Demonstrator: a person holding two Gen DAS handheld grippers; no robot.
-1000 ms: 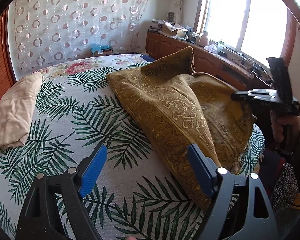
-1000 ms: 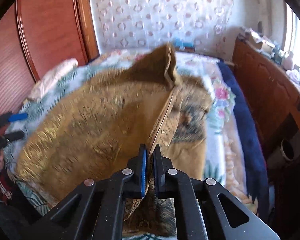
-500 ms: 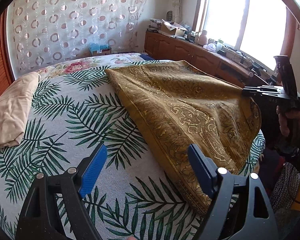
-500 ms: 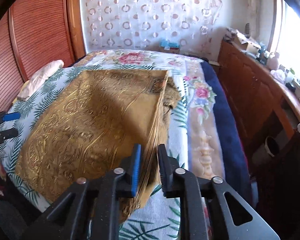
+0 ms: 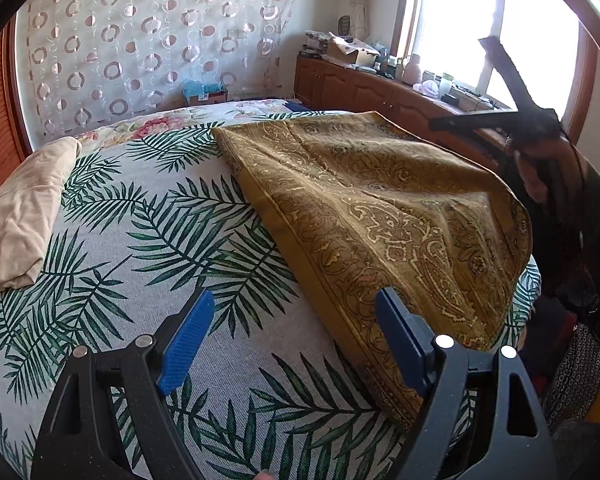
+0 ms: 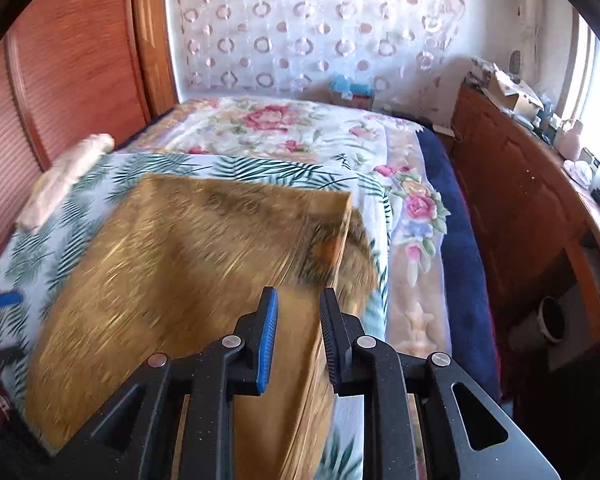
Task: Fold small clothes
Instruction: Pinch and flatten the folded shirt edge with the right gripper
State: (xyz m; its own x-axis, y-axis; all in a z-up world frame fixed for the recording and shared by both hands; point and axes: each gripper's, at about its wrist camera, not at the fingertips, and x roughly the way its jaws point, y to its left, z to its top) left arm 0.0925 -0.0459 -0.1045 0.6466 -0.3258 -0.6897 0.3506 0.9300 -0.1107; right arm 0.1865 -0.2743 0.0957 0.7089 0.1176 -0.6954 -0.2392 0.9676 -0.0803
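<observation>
A mustard-gold paisley cloth [image 5: 380, 216] lies folded on the palm-leaf bedspread [image 5: 148, 240], reaching the bed's right edge. My left gripper [image 5: 296, 340] is open and empty, low over the bed by the cloth's near corner. My right gripper [image 6: 298, 332] is open, its fingers apart just behind the cloth's near edge [image 6: 180, 280], which looks blurred in the right wrist view. The right gripper also shows in the left wrist view [image 5: 500, 120], raised off the cloth's far right side.
A folded beige cloth [image 5: 24, 208] lies at the bed's left side. A floral quilt [image 6: 284, 128] covers the far part of the bed. A wooden cabinet [image 6: 520, 208] with clutter runs along the window wall. A wooden panel [image 6: 60, 80] stands at the left.
My right gripper laid the raised cloth corner down flat, opened, let the cloth go and drew back upward. My left gripper stayed still and open.
</observation>
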